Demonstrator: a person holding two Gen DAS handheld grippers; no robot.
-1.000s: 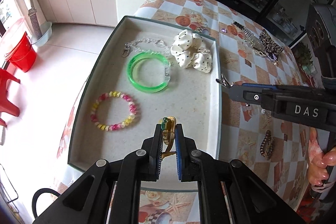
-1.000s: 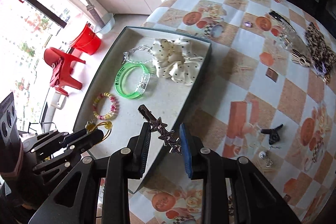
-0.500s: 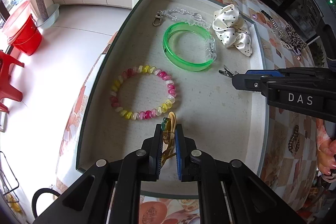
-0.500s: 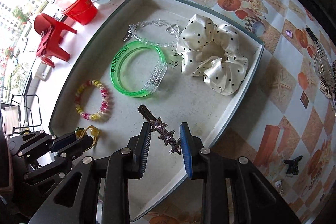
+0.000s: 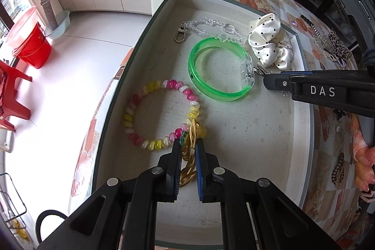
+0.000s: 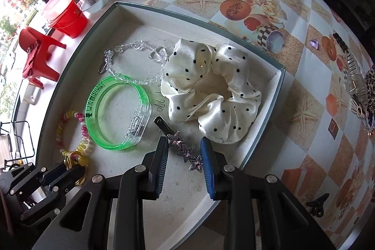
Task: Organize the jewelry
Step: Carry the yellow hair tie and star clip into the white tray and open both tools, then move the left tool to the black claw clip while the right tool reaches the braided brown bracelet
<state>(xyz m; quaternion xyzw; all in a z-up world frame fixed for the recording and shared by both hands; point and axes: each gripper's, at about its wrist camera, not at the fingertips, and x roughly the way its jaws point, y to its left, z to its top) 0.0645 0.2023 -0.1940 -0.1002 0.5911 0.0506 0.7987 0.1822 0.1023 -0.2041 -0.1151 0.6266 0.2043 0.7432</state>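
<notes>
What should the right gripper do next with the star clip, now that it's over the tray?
Probably lower a little and release. The right gripper holds the star hair clip over bare tray floor between the green bangle and the polka-dot scrunchie, clear of both. The left gripper is off beside the beaded bracelet.

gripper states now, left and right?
Left gripper: shut on the gold hair tie.
Right gripper: shut on the star hair clip.
</notes>
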